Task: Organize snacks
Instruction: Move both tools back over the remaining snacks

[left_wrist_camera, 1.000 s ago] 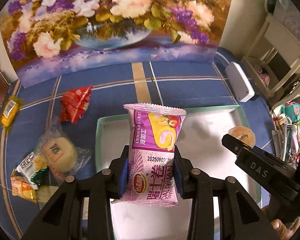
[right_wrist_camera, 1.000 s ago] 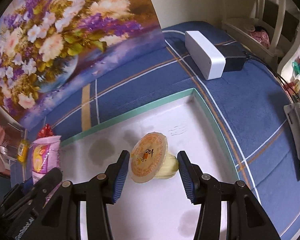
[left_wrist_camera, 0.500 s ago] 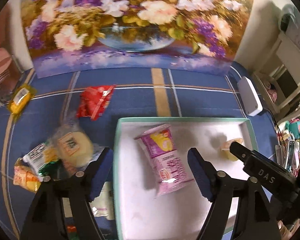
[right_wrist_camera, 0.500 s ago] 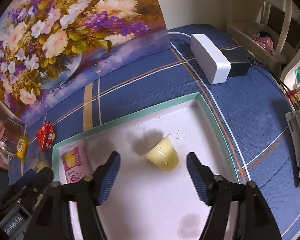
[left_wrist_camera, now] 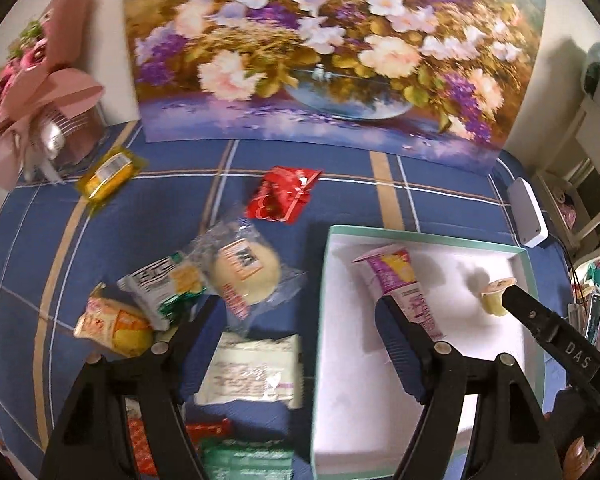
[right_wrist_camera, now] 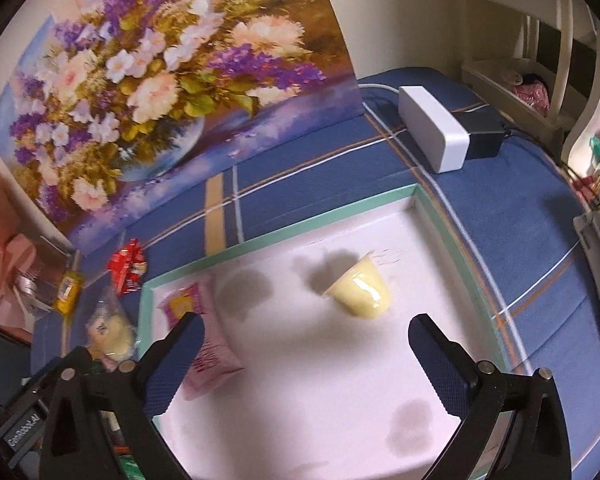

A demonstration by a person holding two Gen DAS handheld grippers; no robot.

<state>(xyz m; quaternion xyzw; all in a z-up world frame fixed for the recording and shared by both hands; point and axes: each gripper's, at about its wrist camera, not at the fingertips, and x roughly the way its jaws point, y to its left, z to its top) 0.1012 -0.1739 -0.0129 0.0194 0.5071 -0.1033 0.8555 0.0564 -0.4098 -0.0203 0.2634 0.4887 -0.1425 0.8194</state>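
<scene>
Since a second ago both grippers have let go and pulled back. Pink snack pack (left_wrist_camera: 400,288) now lies flat in the tray (left_wrist_camera: 420,236), at its left end; jelly cup (right_wrist_camera: 362,292) lies tipped on its side toward the tray's far right corner. Left gripper (left_wrist_camera: 300,320) jaws spread wide, empty, straddling the tray's left rim. Right gripper (right_wrist_camera: 304,344) jaws released, empty, over the tray's middle. Left of the tray, on the blue cloth (left_wrist_camera: 100,240): round bun pack (left_wrist_camera: 246,268), red packet (left_wrist_camera: 284,194), yellow packet (left_wrist_camera: 108,174), white wrapper (left_wrist_camera: 252,372). Flower painting (left_wrist_camera: 332,52) stands behind the tray.
</scene>
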